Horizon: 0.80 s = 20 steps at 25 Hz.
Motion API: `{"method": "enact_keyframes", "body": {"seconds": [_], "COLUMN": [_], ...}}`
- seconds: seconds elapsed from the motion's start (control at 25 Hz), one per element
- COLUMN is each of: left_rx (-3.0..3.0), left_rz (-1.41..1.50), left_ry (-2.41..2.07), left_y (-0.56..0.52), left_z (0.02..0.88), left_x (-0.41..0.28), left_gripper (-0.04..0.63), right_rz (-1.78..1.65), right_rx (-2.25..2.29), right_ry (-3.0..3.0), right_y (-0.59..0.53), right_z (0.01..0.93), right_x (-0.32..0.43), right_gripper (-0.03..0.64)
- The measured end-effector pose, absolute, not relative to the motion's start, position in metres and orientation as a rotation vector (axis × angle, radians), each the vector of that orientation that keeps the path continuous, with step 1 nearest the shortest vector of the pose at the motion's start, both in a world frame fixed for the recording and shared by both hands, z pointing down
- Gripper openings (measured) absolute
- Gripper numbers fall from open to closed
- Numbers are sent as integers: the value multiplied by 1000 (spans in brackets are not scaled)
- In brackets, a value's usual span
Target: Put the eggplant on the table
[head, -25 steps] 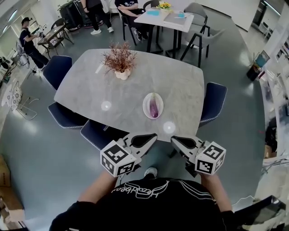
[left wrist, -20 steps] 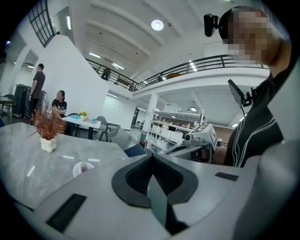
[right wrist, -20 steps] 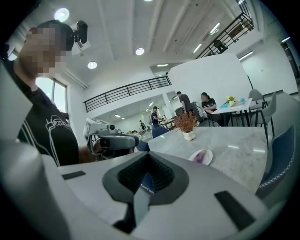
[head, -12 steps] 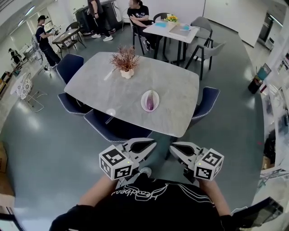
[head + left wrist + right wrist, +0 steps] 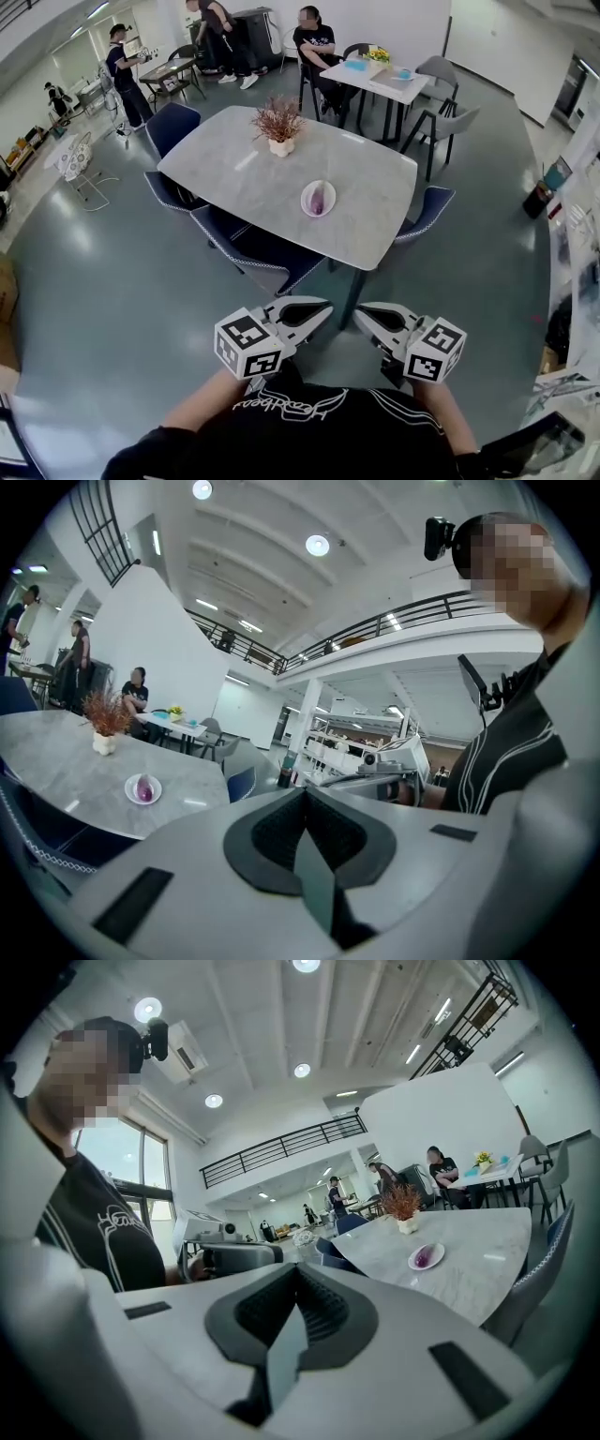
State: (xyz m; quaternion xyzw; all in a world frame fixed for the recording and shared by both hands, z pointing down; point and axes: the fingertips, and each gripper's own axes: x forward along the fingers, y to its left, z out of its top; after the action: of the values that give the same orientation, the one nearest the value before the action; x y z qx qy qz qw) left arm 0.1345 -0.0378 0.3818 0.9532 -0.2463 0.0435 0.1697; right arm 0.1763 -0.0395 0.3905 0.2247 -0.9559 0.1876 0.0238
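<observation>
The purple eggplant (image 5: 319, 198) lies on a small white plate (image 5: 308, 203) on the grey stone table (image 5: 366, 202), well ahead of me. It also shows small in the left gripper view, eggplant (image 5: 142, 788), and in the right gripper view, eggplant (image 5: 424, 1256). My left gripper (image 5: 321, 313) and right gripper (image 5: 364, 315) are held close to my body, side by side, far short of the table. Both are shut and empty, with the jaws meeting in each gripper view.
Dark blue chairs (image 5: 258, 253) stand round the table, one at its near edge. A potted dried plant (image 5: 278, 124) sits at the table's far end. Behind it stand a white table (image 5: 380, 80) with grey chairs and several people (image 5: 314, 42). Grey floor lies between me and the table.
The table with the plate has drawn away and shrunk in the head view, and more floor lies before me. Both grippers stay shut and keep their place near my body.
</observation>
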Motion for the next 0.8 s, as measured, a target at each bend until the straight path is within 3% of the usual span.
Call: {"method": "enact_keyframes", "body": {"seconds": [0.8], "left_rx": [2729], "left_rz": [125], "left_ry": [-724], "left_y": [38], "left_z": [374], "left_x": [158], "left_gripper": [9], "right_rz": [511], "right_rx": [668], "right_ry": [-2949], "right_y": [34], "right_z": [389], "right_x": [190], "right_gripper": [6]}}
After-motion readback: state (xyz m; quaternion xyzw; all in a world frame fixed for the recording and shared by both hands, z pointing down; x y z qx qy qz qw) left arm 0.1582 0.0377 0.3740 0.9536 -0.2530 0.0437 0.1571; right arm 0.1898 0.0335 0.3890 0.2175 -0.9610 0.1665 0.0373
